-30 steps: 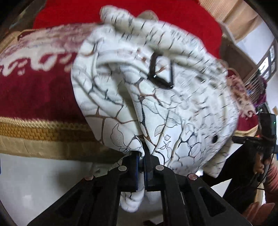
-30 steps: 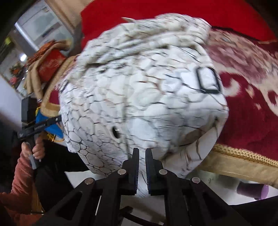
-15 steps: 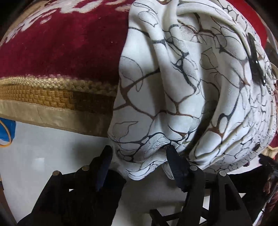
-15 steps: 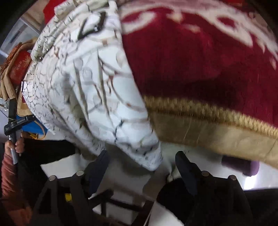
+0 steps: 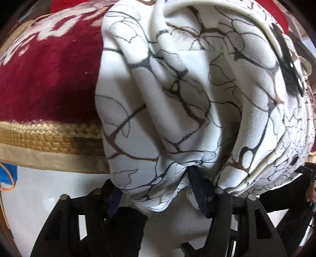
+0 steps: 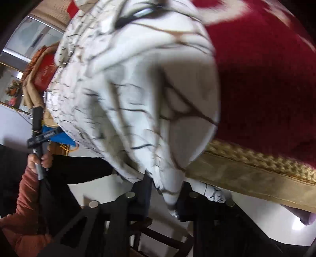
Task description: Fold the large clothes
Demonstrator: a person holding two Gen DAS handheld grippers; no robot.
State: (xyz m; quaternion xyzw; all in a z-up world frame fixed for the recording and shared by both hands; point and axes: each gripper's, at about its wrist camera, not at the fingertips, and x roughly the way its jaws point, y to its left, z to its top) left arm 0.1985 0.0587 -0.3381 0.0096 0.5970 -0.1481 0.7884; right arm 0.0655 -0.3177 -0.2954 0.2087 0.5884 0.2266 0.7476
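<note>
Place: a home, most likely a living or sleeping room.
Bedding: a plush red blanket (image 5: 49, 79) with a pale pattern and a woven gold border (image 5: 43, 138).
Floor: pale and glossy (image 5: 39, 187).
Furnishings: a beige curtain (image 6: 53, 9) and a glass-fronted cabinet (image 6: 25, 39) behind.
Clutter: heaped orange and tan cloth (image 6: 37, 69).

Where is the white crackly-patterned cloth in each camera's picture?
Left wrist view: the white patterned garment fills the middle and right, and its lower edge hangs between the open fingers of the left gripper.
Right wrist view: it fills the middle and upper left, and its tip hangs down at the right gripper.
Shared landmark: the red blanket's gold woven border.
</note>
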